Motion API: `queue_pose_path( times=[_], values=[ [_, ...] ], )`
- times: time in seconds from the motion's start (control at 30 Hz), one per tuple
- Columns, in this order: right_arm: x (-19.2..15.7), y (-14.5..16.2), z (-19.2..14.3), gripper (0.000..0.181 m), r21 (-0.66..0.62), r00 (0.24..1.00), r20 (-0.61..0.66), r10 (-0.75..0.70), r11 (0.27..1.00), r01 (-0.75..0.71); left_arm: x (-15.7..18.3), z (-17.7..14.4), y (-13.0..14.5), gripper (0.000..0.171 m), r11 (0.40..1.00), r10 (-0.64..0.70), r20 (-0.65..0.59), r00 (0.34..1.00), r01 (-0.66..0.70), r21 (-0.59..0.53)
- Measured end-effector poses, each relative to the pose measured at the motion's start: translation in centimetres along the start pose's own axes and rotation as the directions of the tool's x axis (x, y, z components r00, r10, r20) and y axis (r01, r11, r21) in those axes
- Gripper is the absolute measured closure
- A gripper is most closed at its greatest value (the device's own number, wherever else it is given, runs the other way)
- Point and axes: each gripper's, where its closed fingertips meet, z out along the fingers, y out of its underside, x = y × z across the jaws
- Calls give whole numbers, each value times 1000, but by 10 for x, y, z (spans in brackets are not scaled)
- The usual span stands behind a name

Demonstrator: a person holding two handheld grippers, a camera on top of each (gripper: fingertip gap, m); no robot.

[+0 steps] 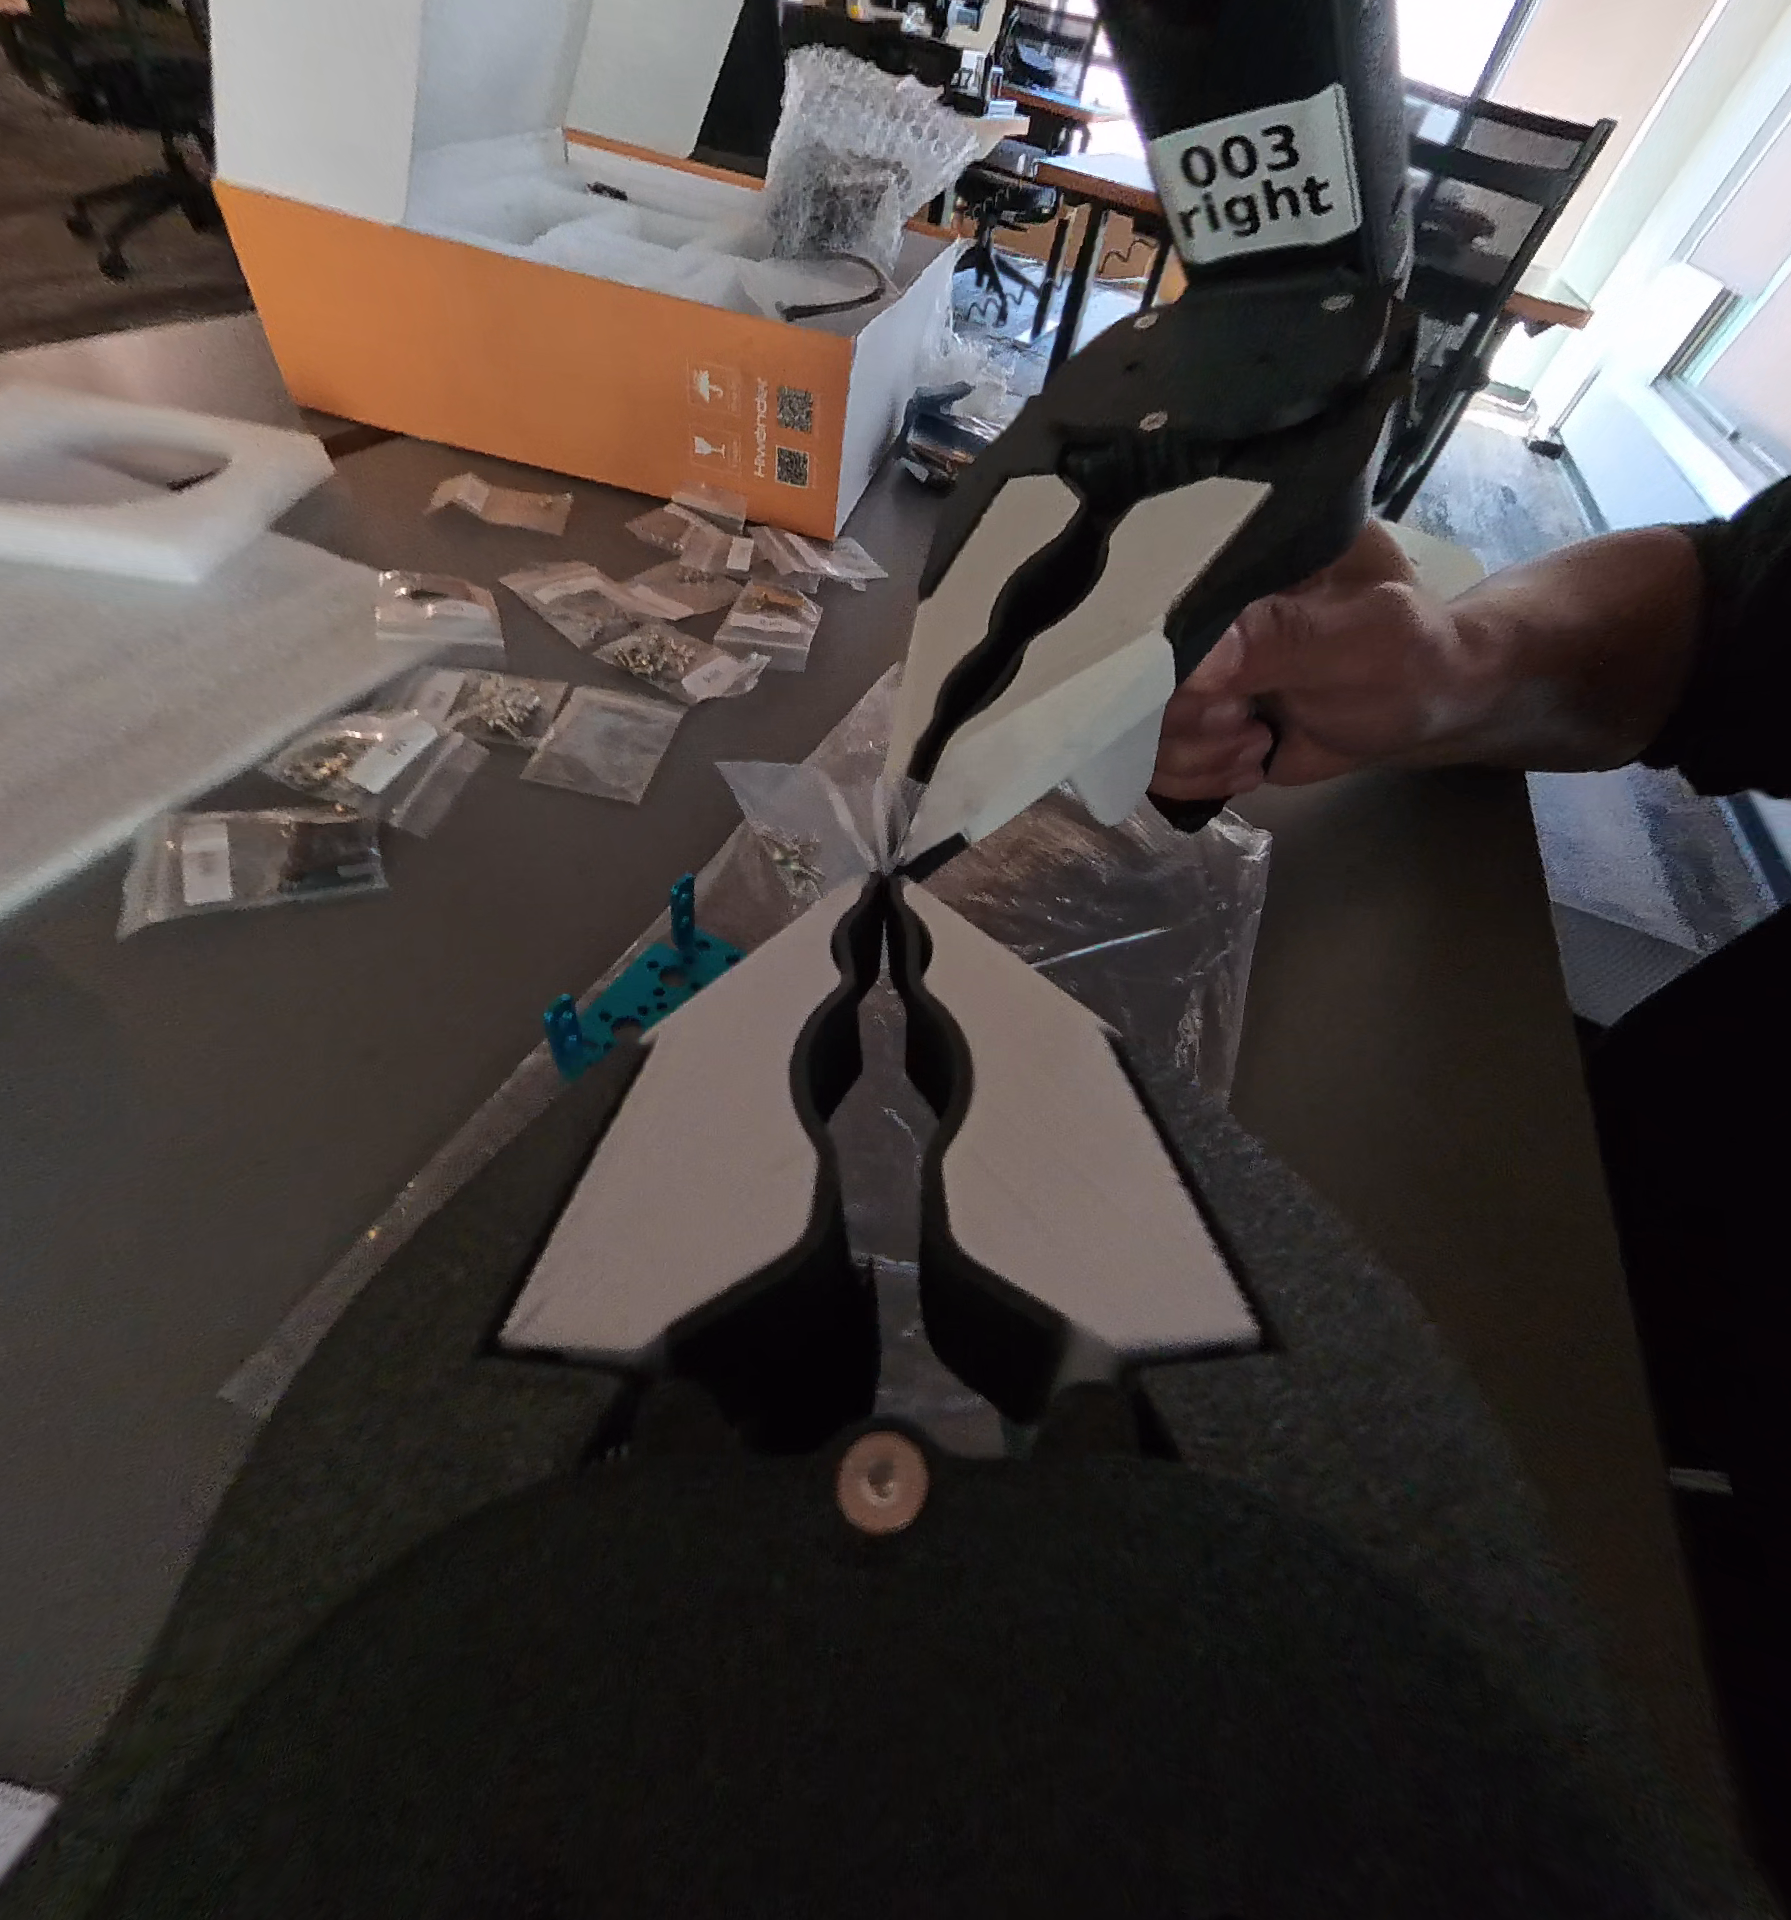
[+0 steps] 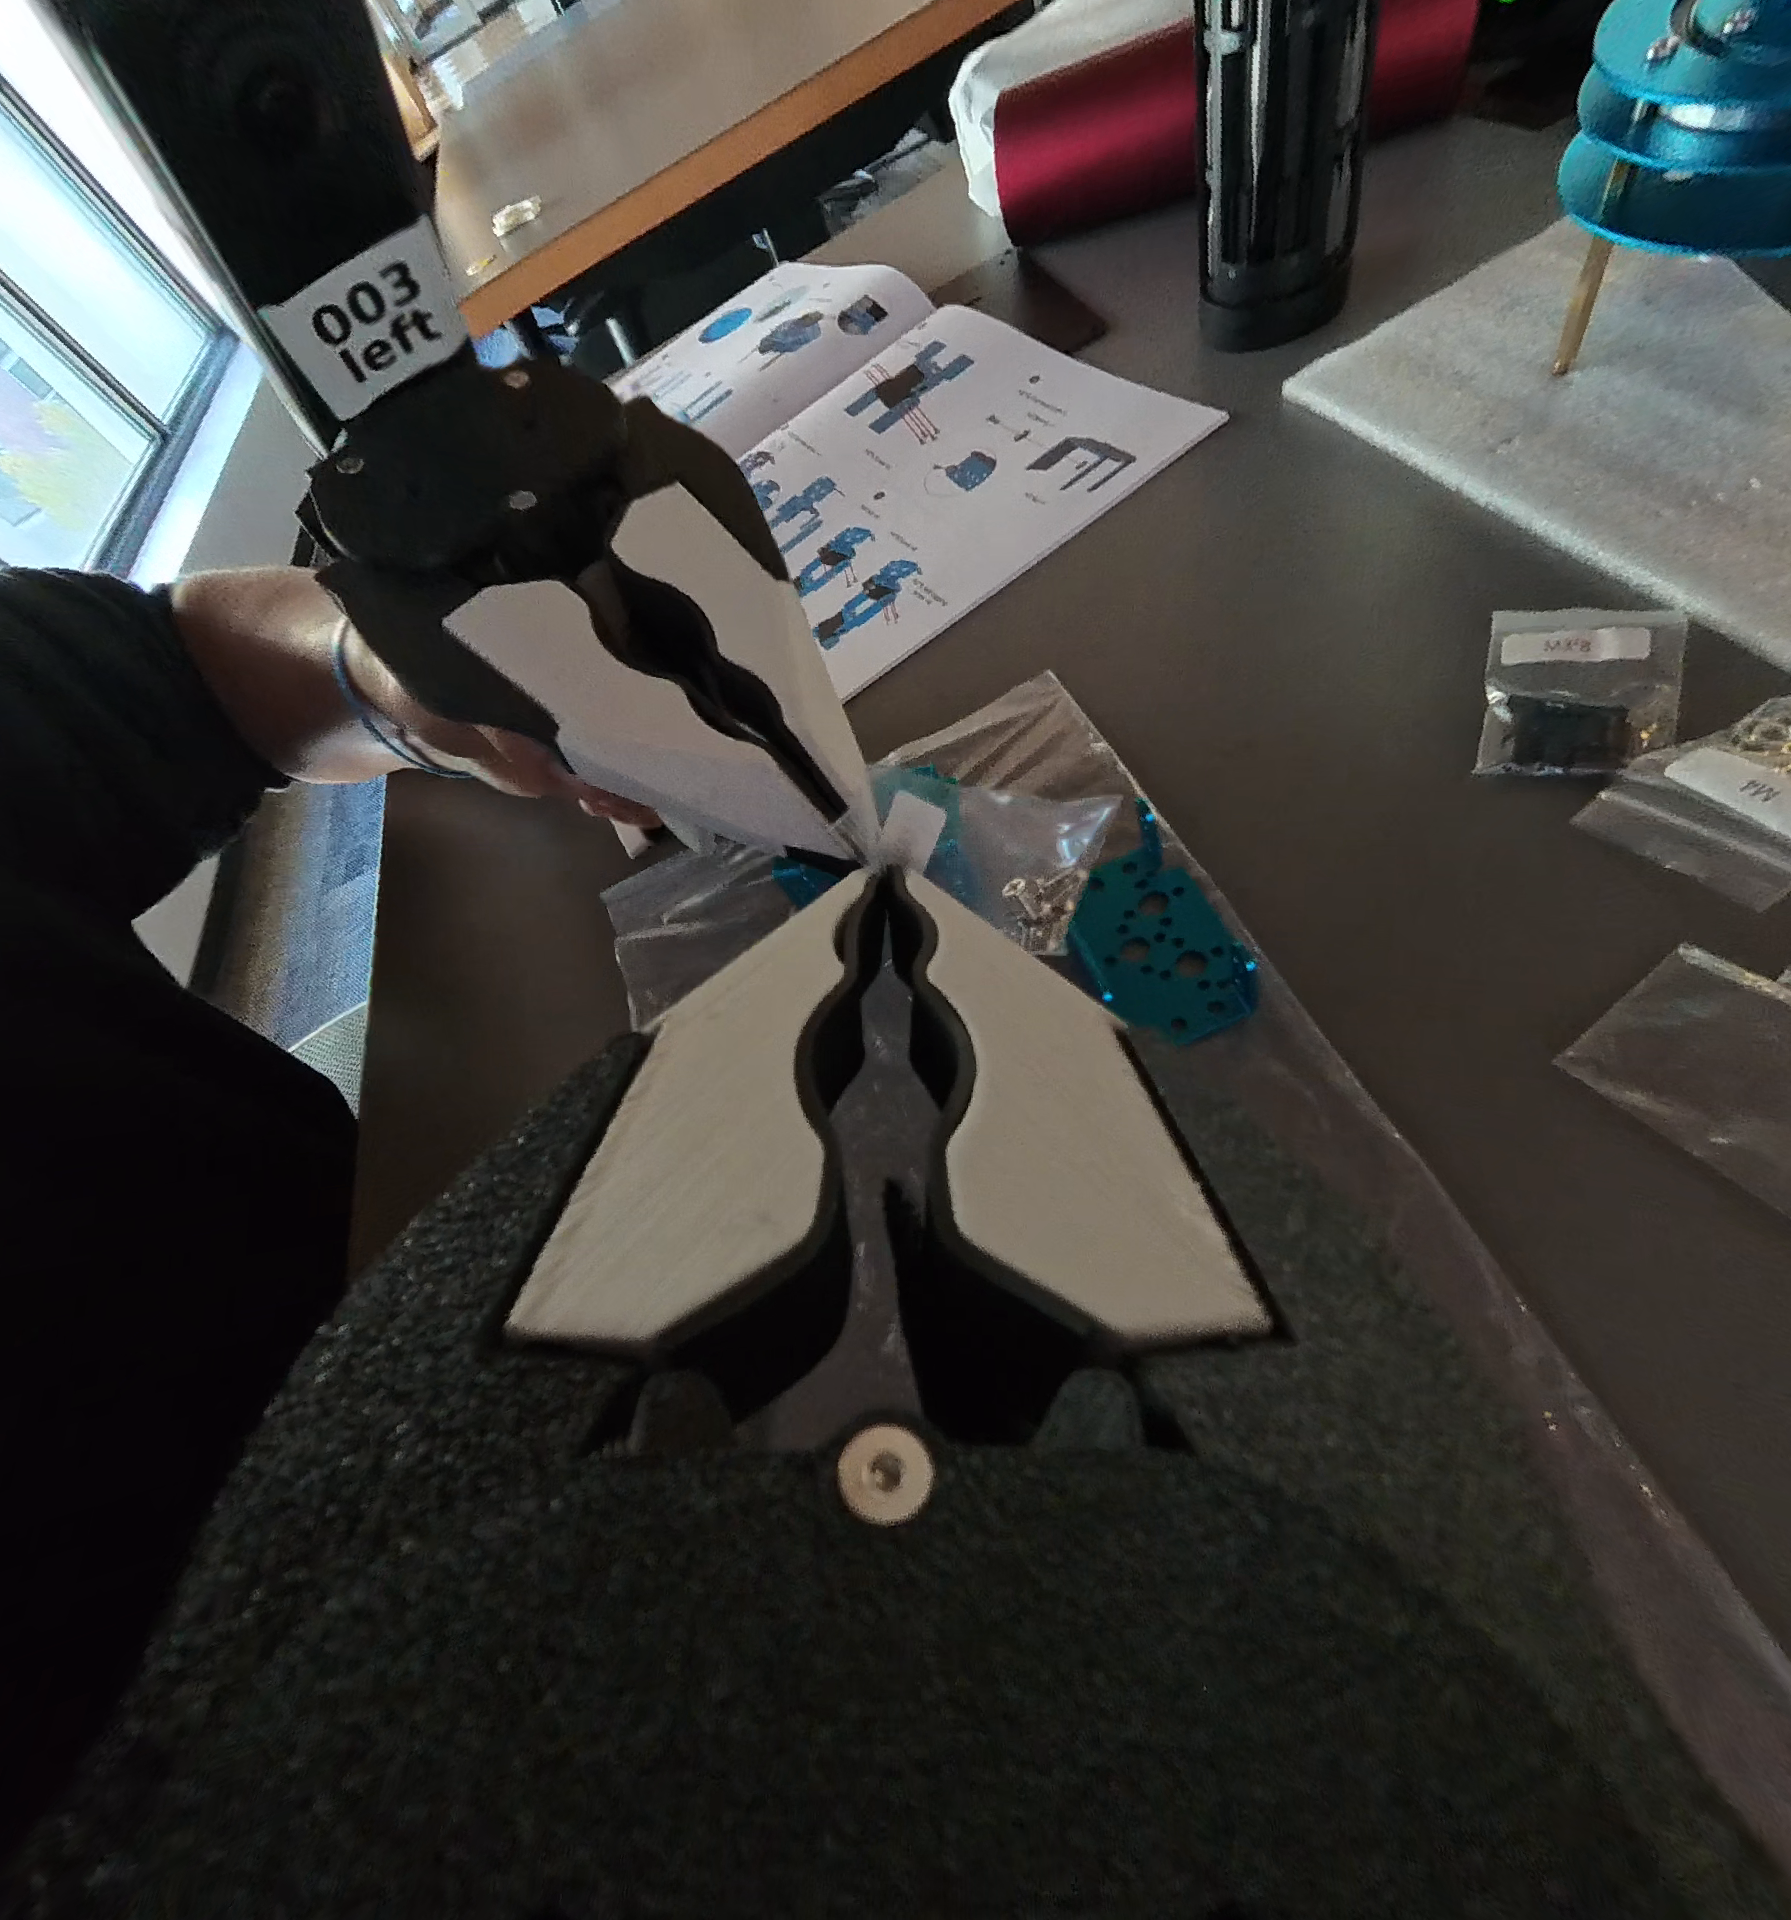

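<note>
Gripping from both ends, I have the left gripper (image 1: 886, 883) and the right gripper (image 2: 886, 878) clenched tip to tip on one clear plastic bag (image 1: 1109, 914). Both pairs of jaws are pressed together on a bunched fold of the film, and the two sets of tips meet almost at the same spot.

1. Bag position: it is raised at the pinched fold, while the rest of it drapes down onto the dark tabletop (image 1: 247, 1091) beneath the grippers. Small silver screws (image 2: 1042, 899) lie loose inside it.
2. Blue perforated metal bracket (image 2: 1161, 951): it sits just beside the pinch point. Whether it lies inside the bag or on top of the film, I cannot tell.
3. In the left wrist view, a hand (image 1: 1317, 675) holds the handle of the right gripper; many small labelled parts bags (image 1: 600, 644) are scattered on the table beyond, and behind them stands an open orange-and-white box (image 1: 517, 343) with white foam inside.
4. In the right wrist view, an open instruction booklet (image 2: 974, 436) lies behind the grippers, a black bottle (image 2: 1275, 166) stands farther back, and a blue disc assembly (image 2: 1722, 135) stands on a white foam sheet (image 2: 1556, 436) at the right.
</note>
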Motion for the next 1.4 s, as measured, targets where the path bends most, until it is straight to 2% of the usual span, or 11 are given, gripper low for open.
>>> queue_pose_path(
  times=[0.13, 0.3, 0.4, 0.5, 0.6, 0.73, 0.83, 0.93, 1.07, 1.27, 1.4],
  values=[
    [7, 6, 4, 181, -34, 999, -38, 35, 999, -36, -5, 3, 6, 171, 997, -75, 3, 997, 75, -14],
    [24, 7, 0, 181, -42, 990, -133, 50, 998, -56, -13, 0, 4, 171, 999, -51, 72, 996, 52, -10],
    [19, 4, -2, 181, -30, 993, -60, 102, 994, -104, -11, 0, 2, 171, 1000, -19, 81, 997, 19, -10],
    [12, 5, 3, 181, -30, 999, -47, 25, 999, -26, -8, 1, 2, 171, 1000, -24, 69, 997, 25, -8],
    [12, 0, 0, 181, -11, 999, -52, -11, 1000, 11, -16, -5, -2, 171, 998, -68, 61, 996, 68, 8],
    [-1, -7, -6, 181, 29, 995, 65, -69, 997, 67, -19, -7, -1, 171, 988, -155, 14, 988, 155, 6],
    [7, -9, -12, 170, 53, 959, 0, -283, 958, 283, -19, -8, 1, 171, 972, -235, -40, 971, 235, -1],
    [-3, -9, -10, 119, 109, 867, 7, -499, 862, 495, -10, -9, -3, 171, 940, -337, -157, 928, 341, -1],
    [-8, 8, 1, 94, 31, 787, -31, -616, 787, 617, 10, -9, -7, 171, 889, -446, -310, 840, 456, -43],
    [-21, 8, 4, 118, 71, 679, -94, -728, 676, 734, 33, -7, -3, 171, 806, -573, -445, 689, 573, -151],
    [-21, 15, 5, 135, 41, 647, -95, -756, 647, 762, 35, -6, -2, 171, 799, -581, -455, 675, 580, -160]
  ],
)
